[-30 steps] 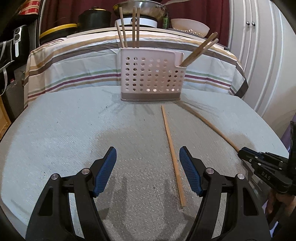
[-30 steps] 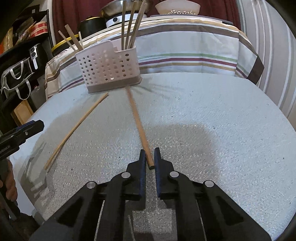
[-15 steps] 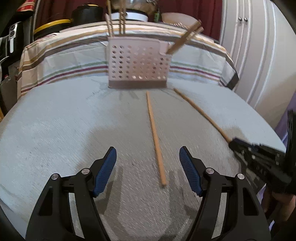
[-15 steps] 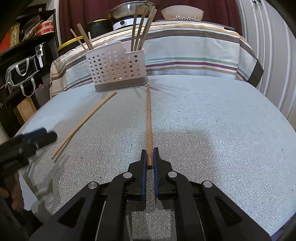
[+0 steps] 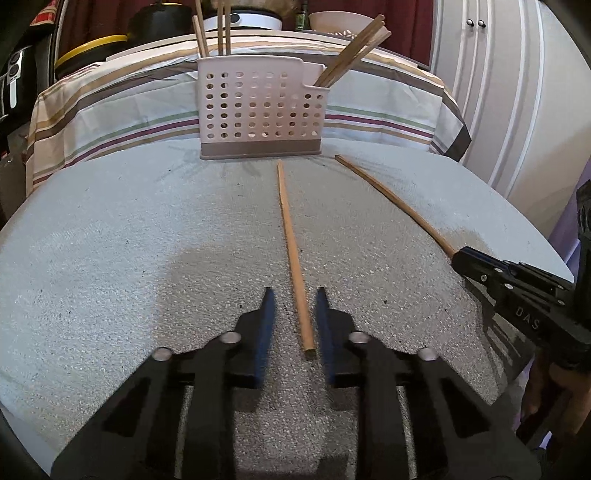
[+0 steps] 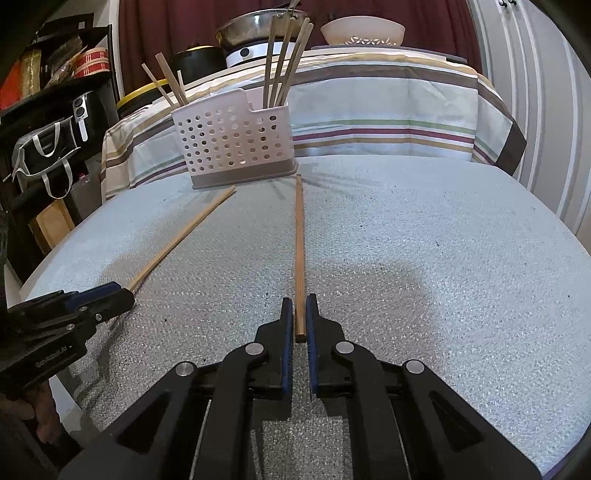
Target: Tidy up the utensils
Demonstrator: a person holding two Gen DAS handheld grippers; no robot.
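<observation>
A pink perforated utensil holder (image 5: 260, 110) stands at the table's far edge with several wooden chopsticks in it; it also shows in the right wrist view (image 6: 236, 142). Two chopsticks lie on the table. My left gripper (image 5: 291, 317) straddles the near end of one chopstick (image 5: 291, 254), jaws narrowed but with gaps either side of it. My right gripper (image 6: 300, 317) is shut on the near end of the other chopstick (image 6: 299, 243), which lies flat. In each view the other gripper shows at the edge: the right one (image 5: 517, 291), the left one (image 6: 66, 317).
The round table (image 5: 110, 240) has a grey textured top. Behind it a striped cloth (image 5: 369, 110) covers a surface with pots and a white bowl (image 6: 362, 31). A black shelf with bags (image 6: 48, 147) stands at the left. White cabinet doors (image 5: 517, 92) are at the right.
My left gripper has moved forward over its chopstick's near end and its jaws have narrowed from wide open. My right gripper stays shut on its chopstick, which has swung straight ahead.
</observation>
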